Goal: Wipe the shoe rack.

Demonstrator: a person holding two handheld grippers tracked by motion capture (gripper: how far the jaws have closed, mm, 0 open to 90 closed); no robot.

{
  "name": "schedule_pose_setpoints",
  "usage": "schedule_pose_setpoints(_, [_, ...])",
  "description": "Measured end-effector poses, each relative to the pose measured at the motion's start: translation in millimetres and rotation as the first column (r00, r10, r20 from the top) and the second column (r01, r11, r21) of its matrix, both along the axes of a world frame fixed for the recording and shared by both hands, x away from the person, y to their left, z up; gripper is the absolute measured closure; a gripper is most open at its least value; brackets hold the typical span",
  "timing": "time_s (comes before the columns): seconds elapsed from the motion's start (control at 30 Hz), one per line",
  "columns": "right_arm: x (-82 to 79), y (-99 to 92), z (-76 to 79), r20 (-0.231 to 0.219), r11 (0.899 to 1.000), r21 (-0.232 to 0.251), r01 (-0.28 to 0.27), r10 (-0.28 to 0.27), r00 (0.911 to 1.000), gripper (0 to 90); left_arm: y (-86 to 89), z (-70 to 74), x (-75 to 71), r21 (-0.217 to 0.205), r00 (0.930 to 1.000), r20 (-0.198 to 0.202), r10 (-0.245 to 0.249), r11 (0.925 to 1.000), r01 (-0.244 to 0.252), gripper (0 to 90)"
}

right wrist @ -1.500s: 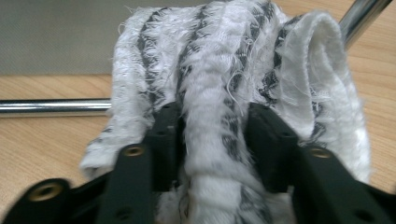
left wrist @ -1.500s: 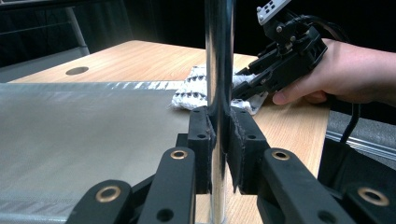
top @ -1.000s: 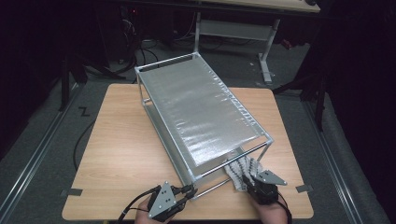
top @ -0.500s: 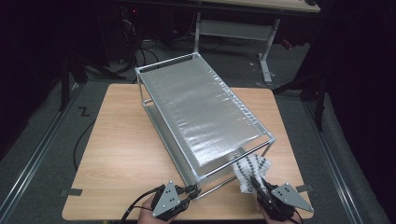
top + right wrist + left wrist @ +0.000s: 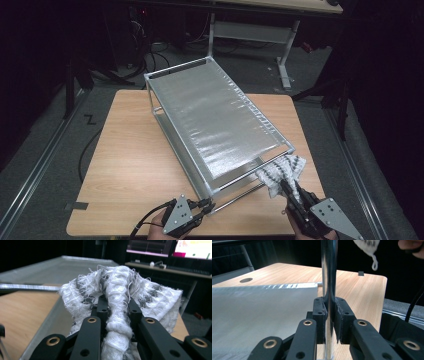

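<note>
Dim room, grey floor (image 5: 45, 165), wooden table (image 5: 130, 155), lit monitors (image 5: 170, 247) behind

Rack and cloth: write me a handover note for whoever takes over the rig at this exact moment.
Left gripper: shut on the rack's near corner post, steadying it.
Right gripper: shut on a bunched fold of the cloth.
Rack: stands at a slant on the table; its silver top sheet looks clean from above.
Cloth, in the high view: at the rack's near right corner, against the top rail there.
Done: rack steadied, cloth gripped and brought to the corner.
Left: probably wiping the rack with the cloth, then setting it down. How much has been wiped cannot be told.
</note>
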State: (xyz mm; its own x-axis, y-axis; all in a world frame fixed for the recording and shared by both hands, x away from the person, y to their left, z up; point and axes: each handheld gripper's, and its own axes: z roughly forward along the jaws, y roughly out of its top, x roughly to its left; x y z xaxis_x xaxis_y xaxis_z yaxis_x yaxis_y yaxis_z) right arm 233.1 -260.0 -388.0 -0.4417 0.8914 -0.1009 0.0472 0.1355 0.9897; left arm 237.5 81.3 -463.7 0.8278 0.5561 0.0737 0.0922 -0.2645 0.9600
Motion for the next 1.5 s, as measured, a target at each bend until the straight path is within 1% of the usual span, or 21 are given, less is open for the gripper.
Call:
schedule_pose_setpoints(0.07, [1.7,3.1,8.2,0.031,1.0,0.008,-0.01,0.01,0.9995,78.1,0.3,0.1,-1.1,0.001,1.0,0.0,0.005,1.0,-0.005,80.1])
schedule_pose_setpoints(0.17, [4.3,8.9,18.1,0.062,1.0,0.015,-0.027,0.026,0.9977,78.1,1.0,0.1,-3.2,0.002,1.0,0.0,0.01,0.9999,-0.01,80.1])
schedule_pose_setpoints(0.23, [6.4,14.6,25.4,0.08,0.999,0.032,-0.043,0.041,0.9959,78.1,1.5,0.5,-4.7,0.006,0.9999,0.001,0.013,0.9999,-0.013,80.1])
schedule_pose_setpoints(0.37, [12.2,27.6,36.5,0.109,0.996,0.037,-0.075,0.071,0.9916,78.1,3.7,1.2,-8.4,0.012,0.9998,0.002,0.022,0.9997,-0.022,80.0])
schedule_pose_setpoints(0.43, [14.0,35.8,40.9,0.124,0.995,0.037,-0.092,0.087,0.9885,78.0,4.5,1.1,-9.9,0.017,0.9995,0.009,0.03,0.9994,-0.031,79.7])
schedule_pose_setpoints(0.5, [14.3,42.6,41.7,0.14,0.994,0.041,-0.106,0.099,0.9852,77.9,5.0,-0.1,-11.6,0.02,0.9986,0.026,0.045,0.9988,-0.046,78.8])
schedule_pose_setpoints(0.53, [14.0,46.1,40.2,0.143,0.993,0.047,-0.112,0.104,0.9842,77.8,5.3,-2.2,-12.6,0.022,0.9981,0.023,0.057,0.9981,-0.058,76.1])
schedule_pose_setpoints(0.57, [14.1,51.0,37.9,0.133,0.991,0.038,-0.126,0.12,0.9838,77.6,5.4,-4.3,-13.1,0.024,0.998,0.016,0.061,0.9978,-0.061,73.2])
schedule_pose_setpoints(0.6, [13.8,53.8,36.4,0.125,0.991,0.024,-0.133,0.129,0.9838,77.5,5.6,-7.1,-13.9,0.039,0.9979,0.011,0.063,0.9972,-0.063,71.5])
schedule_pose_setpoints(0.67, [11.2,60.4,31.0,0.106,0.988,0.013,-0.156,0.153,0.9825,77.5,7.0,-11.8,-15.2,0.071,0.9968,0.021,0.077,0.9944,-0.078,67.4])
schedule_pose_setpoints(0.7, [10.5,62.6,29.1,0.097,0.986,0.011,-0.168,0.166,0.9813,77.5,6.9,-13.8,-15.8,0.058,0.9965,0.007,0.083,0.9948,-0.084,67.3])
schedule_pose_setpoints(0.73, [9.3,66.4,26.6,0.086,0.983,0.003,-0.183,0.182,0.9796,77.5,7.2,-15.8,-15.2,0.056,0.9961,-0.003,0.088,0.9946,-0.088,67.3])
schedule_pose_setpoints(0.8, [6.3,75.3,22.3,0.071,0.976,-0.016,-0.216,0.216,0.9738,77.5,6.4,-19.1,-13.6,0.066,0.9961,-0.005,0.088,0.994,-0.088,67.1])
schedule_pose_setpoints(0.87, [3.6,82.9,18.9,0.056,0.969,-0.029,-0.246,0.248,0.9672,77.5,4.4,-22.1,-12.5,0.072,0.9964,-0.017,0.083,0.994,-0.082,68.8])
schedule_pose_setpoints(0.93, [1.4,89.7,15.5,0.035,0.962,-0.039,-0.272,0.273,0.9613,77.3,1.6,-24.6,-12.3,0.081,0.9974,-0.018,0.07,0.9944,-0.068,70.7])
schedule_pose_setpoints(0.97, [0.2,94.0,13.3,0.016,0.955,-0.048,-0.293,0.294,0.9558,77.2,0.8,-25.0,-12.4,0.082,0.9976,-0.017,0.068,0.9945,-0.066,72.3])
schedule_pose_setpoints(1.1, [-3.7,104.8,7.0,-0.023,0.941,-0.07,-0.332,0.331,0.9434,77.2,-0.4,-25.7,-11.1,0.084,0.9975,-0.019,0.068,0.9943,-0.067,78.9])
schedule_pose_setpoints(1.17, [-6.1,108.3,6.2,-0.018,0.938,-0.078,-0.336,0.336,0.9417,77.0,0.5,-25.0,-9.9,0.082,0.9977,-0.032,0.061,0.995,-0.058,79.7])
schedule_pose_setpoints(1.27, [-7.8,111.1,6.6,-0.021,0.937,-0.077,-0.339,0.339,0.9406,76.9,0.7,-24.9,-9.8,0.085,0.9978,-0.03,0.059,0.9948,-0.056,79.8])
schedule_pose_setpoints(1.43, [-11.5,118.3,6.7,-0.019,0.93,-0.073,-0.361,0.36,0.9327,76.9,-0.1,-25.0,-9.9,0.086,0.9979,-0.024,0.06,0.9946,-0.058,79.7])
schedule_pose_setpoints(1.5, [-12.5,121.2,6.3,-0.013,0.929,-0.082,-0.36,0.361,0.9327,77.0,0.3,-24.8,-10.0,0.088,0.9978,-0.025,0.061,0.9944,-0.058,79.7])
